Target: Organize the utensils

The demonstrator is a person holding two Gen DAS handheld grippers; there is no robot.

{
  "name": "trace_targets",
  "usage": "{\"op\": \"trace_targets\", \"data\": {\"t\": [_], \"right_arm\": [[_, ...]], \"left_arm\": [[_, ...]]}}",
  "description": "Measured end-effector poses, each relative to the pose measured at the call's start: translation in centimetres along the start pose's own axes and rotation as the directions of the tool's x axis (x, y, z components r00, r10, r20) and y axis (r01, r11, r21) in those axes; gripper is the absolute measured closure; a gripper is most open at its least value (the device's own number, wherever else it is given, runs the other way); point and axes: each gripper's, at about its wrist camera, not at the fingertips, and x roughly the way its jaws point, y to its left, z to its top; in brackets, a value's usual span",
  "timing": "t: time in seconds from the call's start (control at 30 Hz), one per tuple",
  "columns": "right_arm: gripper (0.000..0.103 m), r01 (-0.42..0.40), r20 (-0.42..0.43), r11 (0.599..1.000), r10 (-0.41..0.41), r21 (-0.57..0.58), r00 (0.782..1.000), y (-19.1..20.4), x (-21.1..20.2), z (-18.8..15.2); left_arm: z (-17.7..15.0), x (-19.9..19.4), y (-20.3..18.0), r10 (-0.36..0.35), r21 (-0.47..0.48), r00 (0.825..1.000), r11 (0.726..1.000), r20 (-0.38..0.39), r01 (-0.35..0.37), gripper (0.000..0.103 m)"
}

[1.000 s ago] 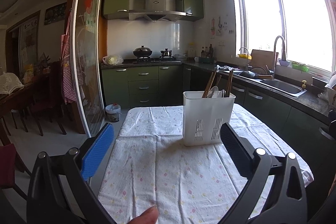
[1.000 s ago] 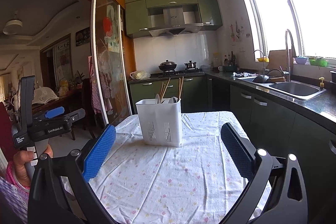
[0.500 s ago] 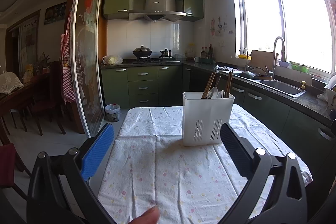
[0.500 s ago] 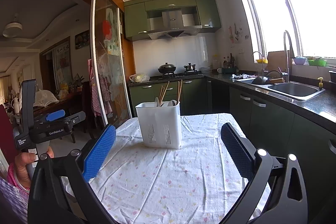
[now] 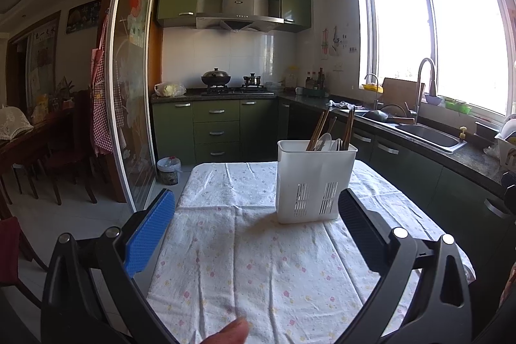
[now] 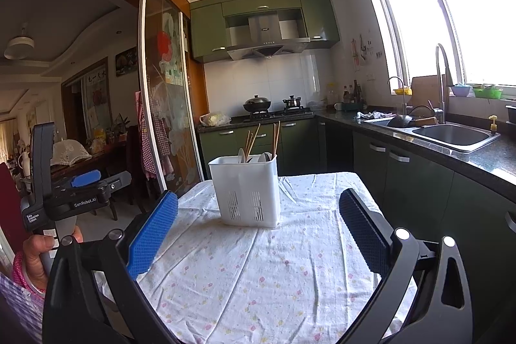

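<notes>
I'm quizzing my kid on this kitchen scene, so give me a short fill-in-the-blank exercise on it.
1. The white utensil holder stands on a table covered with a ____ tablecloth.
2. Wooden ____ stick up out of the holder.
3. The left gripper and right gripper are both ____ and hold nothing.

Missing words: floral; chopsticks; open

The left gripper fills the lower frame of its own view, its jaws spread wide and empty. The right gripper is likewise agape. At lower left of the right view, a hand clasps the left gripper's handle.
</notes>
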Motion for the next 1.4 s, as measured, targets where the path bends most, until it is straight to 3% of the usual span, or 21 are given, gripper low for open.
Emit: {"op": "trace_targets", "data": {"t": [1.1, 1.4], "right_arm": [[0.005, 0.0, -0.008, 1.0, 0.0, 0.003, 1.0, 0.3, 0.3, -0.4], [0.005, -0.001, -0.012, 1.0, 0.002, 0.006, 1.0, 0.4, 0.3, -0.7]], "left_arm": [[0.3, -0.5, 0.4, 0.0, -0.01, 1.0, 1.0, 0.011, 0.0, 0.007], [0.7, -1.1, 0.7, 0.02, -0.013, 0.998, 1.0, 0.064, -0.019, 0.007]]}}
